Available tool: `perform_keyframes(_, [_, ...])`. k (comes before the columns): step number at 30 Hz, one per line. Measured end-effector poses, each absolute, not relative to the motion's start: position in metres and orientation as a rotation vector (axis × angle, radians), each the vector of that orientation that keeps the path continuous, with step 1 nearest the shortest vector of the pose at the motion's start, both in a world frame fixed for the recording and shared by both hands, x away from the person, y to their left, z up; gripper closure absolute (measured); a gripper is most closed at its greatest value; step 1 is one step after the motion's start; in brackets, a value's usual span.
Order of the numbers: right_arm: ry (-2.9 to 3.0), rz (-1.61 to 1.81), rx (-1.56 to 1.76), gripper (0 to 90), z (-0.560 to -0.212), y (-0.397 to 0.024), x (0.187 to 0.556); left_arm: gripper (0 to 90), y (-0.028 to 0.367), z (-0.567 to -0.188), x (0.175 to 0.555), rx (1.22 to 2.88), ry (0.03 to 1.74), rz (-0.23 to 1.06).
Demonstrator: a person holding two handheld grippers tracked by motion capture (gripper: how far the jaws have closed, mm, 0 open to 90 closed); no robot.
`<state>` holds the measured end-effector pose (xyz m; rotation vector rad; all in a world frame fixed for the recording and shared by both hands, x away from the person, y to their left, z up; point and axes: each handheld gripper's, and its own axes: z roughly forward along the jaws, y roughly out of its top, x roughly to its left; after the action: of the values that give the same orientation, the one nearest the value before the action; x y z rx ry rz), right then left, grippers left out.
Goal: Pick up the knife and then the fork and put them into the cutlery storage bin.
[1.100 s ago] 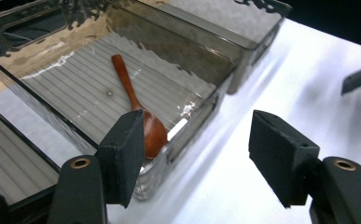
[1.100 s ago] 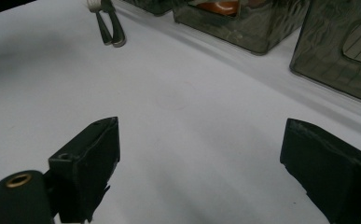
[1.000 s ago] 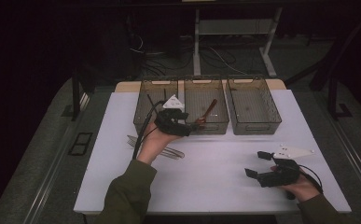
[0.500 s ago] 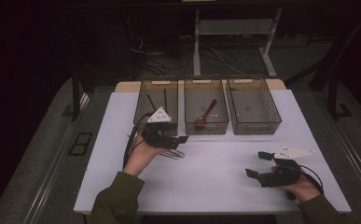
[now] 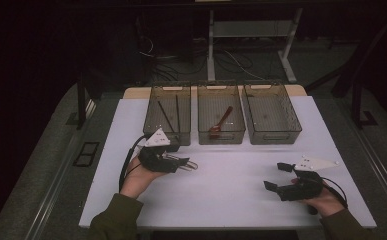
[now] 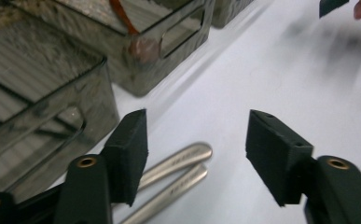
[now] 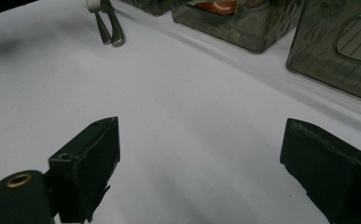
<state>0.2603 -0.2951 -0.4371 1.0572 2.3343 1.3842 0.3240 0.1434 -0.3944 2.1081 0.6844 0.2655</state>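
Left gripper view: left hand-held gripper [image 6: 197, 158], half-open and just closing, holds nothing; two metal handles [image 6: 178, 170] lie touching, so it may pinch both.

Silver cutlery handles [image 6: 176, 163] are seen on a white table [image 5: 231, 200], smoky grey ribbed bins [image 5: 271, 114], a red-brown spoon [image 5: 221, 121], black gripper jaws, olive sleeves [image 5: 115, 220]
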Motion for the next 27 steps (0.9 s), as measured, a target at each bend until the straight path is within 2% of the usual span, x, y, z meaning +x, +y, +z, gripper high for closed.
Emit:
perform_keyframes(6, [2.336, 1.378, 1.054, 12.2, -0.437, -0.294, 0.260, 54.5, 0.164, -0.401, 0.321, 2.154, 0.706, 0.300])
perform_keyframes(10, [2.331, 1.377, 1.060, 12.2, -0.437, -0.295, 0.260, 68.9, 0.178, -0.404, 0.324, 2.170, 0.734, 0.333])
perform_keyframes(18, [2.335, 1.369, 1.061, 12.2, -0.438, -0.294, 0.260, 88.8, 0.203, -0.409, 0.337, 2.193, 0.817, 0.346])
perform_keyframes(27, [2.335, 1.368, 1.061, 12.2, -0.438, -0.294, 0.261, 89.1, 0.225, -0.417, 0.351, 2.192, 0.953, 0.406])
